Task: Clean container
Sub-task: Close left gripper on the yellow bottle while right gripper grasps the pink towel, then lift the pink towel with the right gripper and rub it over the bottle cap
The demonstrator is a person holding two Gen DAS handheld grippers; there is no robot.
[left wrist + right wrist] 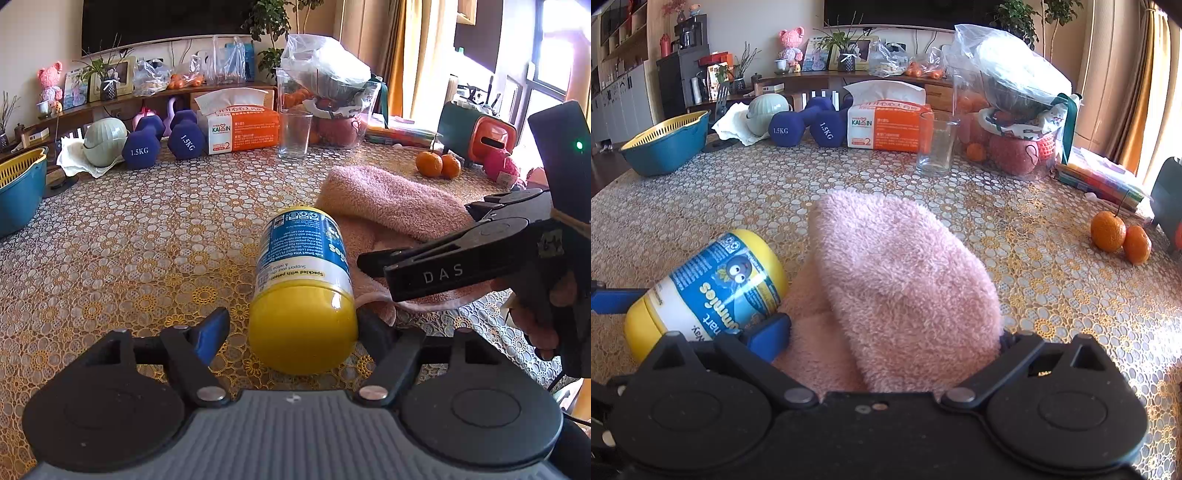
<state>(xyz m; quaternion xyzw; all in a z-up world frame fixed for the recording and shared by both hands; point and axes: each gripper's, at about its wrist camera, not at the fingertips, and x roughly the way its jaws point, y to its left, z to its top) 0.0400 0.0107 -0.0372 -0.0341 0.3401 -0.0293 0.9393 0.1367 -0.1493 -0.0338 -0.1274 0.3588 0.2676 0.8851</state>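
Risks: round yellow bottle [303, 284], lying on side on table [129, 240], may roll or squirt out; slick plastic, glossy label, left gripper [291, 325] spread wide around cap end, blue finger [214, 328] clear of it. Fluffy pink towel [901, 280] at bottle's 3 o'clock, touching; soft pile may slip. Right gripper [886, 343] spread around towel fold; whether it pinches, cannot tell.
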